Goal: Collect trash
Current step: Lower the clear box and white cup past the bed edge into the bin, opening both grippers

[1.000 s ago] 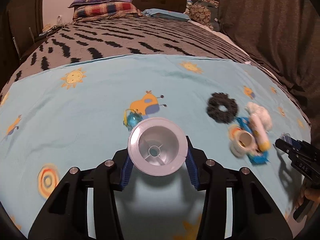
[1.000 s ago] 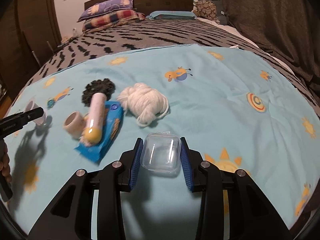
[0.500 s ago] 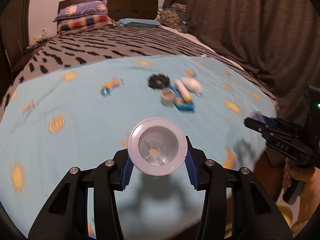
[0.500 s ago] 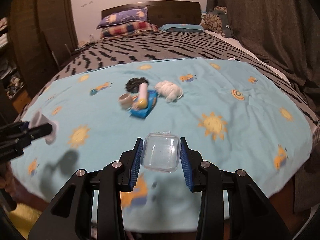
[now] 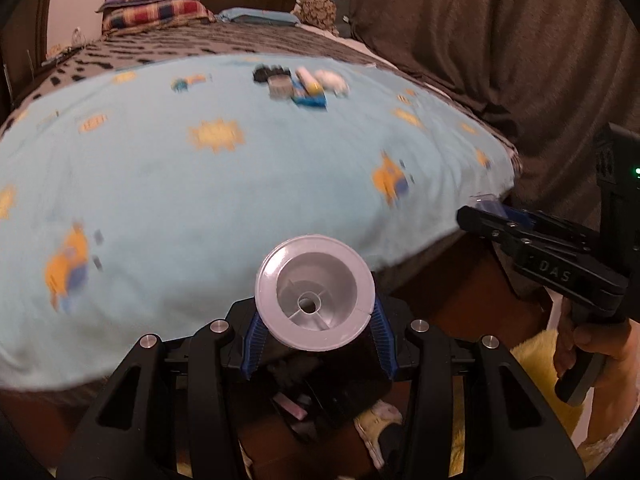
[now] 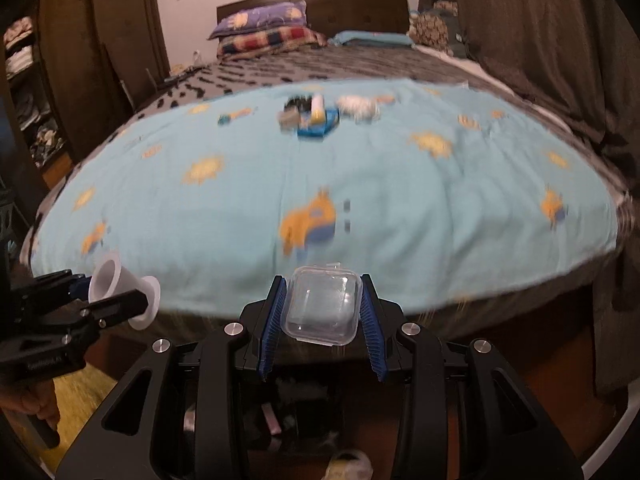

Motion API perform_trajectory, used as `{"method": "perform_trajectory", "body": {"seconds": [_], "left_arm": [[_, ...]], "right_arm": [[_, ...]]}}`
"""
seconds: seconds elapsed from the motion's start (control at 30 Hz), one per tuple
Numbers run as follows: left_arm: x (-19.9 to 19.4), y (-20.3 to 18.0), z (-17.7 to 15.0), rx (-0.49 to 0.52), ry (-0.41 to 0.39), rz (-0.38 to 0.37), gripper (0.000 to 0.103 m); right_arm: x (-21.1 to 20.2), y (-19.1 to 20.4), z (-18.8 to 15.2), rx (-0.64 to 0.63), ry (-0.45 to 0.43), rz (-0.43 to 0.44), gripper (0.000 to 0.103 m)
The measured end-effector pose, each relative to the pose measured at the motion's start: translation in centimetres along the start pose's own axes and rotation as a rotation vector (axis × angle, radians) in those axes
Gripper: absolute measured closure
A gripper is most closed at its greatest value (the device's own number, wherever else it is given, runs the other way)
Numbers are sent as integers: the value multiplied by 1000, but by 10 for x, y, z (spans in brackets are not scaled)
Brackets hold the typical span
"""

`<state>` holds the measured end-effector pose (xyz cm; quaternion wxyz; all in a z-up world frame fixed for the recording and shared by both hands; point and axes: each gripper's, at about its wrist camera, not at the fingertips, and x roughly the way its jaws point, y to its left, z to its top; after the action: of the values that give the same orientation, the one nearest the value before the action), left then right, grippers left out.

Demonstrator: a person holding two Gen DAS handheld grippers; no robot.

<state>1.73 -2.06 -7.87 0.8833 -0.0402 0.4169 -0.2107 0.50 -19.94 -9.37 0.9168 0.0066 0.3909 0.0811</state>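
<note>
My left gripper is shut on a grey plastic spool; the spool also shows from the side in the right wrist view. My right gripper is shut on a clear plastic box. Both grippers are held off the foot edge of the bed, above the floor. Far back on the light-blue sheet lies a blurred cluster: a black ring, a tape roll, a white tube, a blue wrapper and a white yarn ball. The right gripper shows in the left wrist view.
A dark container with a few items sits on the floor right below the grippers. A yellow rug lies to the right. Dark curtains hang along the bed's right side. Shelves with clothes stand at left.
Both grippers have pulled back from the bed and lowered past its foot edge, each keeping its item. The trash cluster is now far off, and the floor container has come into view.
</note>
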Motion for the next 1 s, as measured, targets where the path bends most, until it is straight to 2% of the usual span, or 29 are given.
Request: {"method": "perform_trajectory", "body": {"seconds": [0.3, 0.43, 0.73, 1.0], "left_arm": [[38, -6, -57, -50, 116, -31, 60], [61, -7, -76, -35, 176, -7, 60], [99, 2, -100, -37, 274, 19, 60], [111, 6, -105, -44, 313, 22, 59]], "right_arm": [[32, -7, -58, 78, 110, 18, 65], [51, -3, -75, 82, 164, 26, 65], [83, -4, -99, 118, 236, 74, 65], [95, 5, -116, 100, 288, 73, 64]]}}
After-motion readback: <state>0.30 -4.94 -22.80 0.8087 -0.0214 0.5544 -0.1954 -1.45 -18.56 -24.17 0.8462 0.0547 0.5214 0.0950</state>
